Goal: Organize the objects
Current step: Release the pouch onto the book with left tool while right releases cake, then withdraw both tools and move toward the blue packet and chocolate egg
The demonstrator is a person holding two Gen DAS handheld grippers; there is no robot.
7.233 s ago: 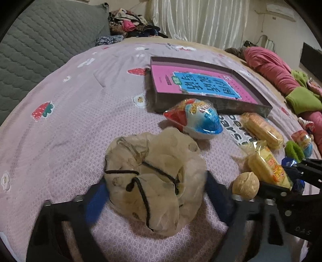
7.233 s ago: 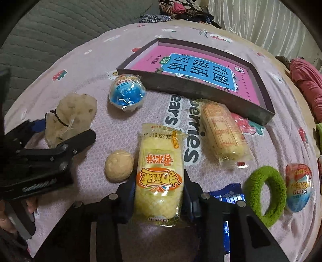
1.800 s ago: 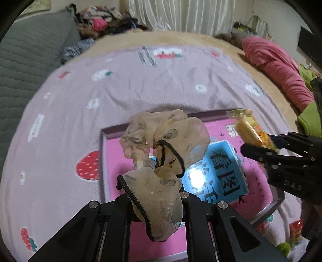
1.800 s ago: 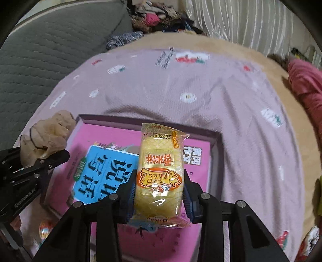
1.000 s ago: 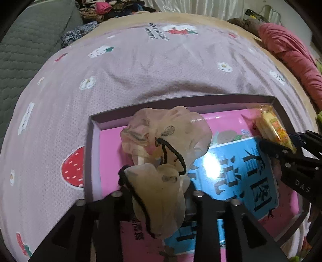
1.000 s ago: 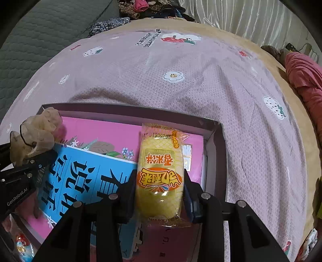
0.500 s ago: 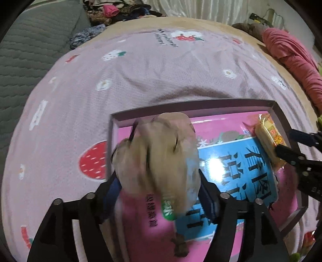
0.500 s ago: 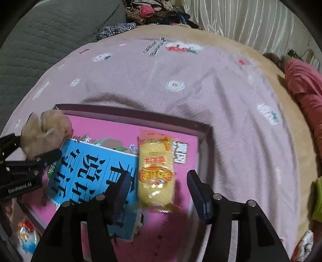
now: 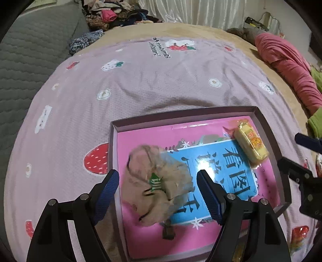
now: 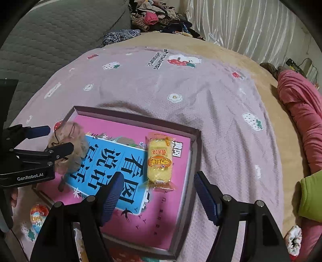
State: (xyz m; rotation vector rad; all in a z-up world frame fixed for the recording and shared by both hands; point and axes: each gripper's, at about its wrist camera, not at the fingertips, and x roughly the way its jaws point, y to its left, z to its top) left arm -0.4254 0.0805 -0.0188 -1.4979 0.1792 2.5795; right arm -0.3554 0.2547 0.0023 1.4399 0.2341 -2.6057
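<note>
A shallow box [image 9: 267, 129] [image 10: 196, 153] with a pink and blue printed bottom lies on the bed. A beige sheer scrunchie [image 9: 157, 185] [image 10: 70, 149] lies blurred in the box's left part, free of my left gripper [image 9: 158, 191] [image 10: 54, 139], whose jaws are opening above it. A yellow wrapped snack cake [image 10: 160, 161] [image 9: 251, 144] lies in the box's far right part. My right gripper [image 10: 157, 195] [image 9: 295, 153] hovers above and just short of it, its jaws opening, with nothing pressed between them.
The lilac strawberry-print bedspread [image 9: 140, 80] surrounds the box. A wrapped egg-shaped sweet [image 10: 38, 215] lies near the box's near left corner. Pink bedding [image 10: 301, 112] and a green cloth [image 10: 312, 195] lie at the right. A grey quilt [image 9: 26, 54] and piled clothes [image 10: 159, 18] lie beyond.
Both grippers opened and rose. The scrunchie dropped from the left gripper into the box. The snack cake left the right gripper and now lies in the box.
</note>
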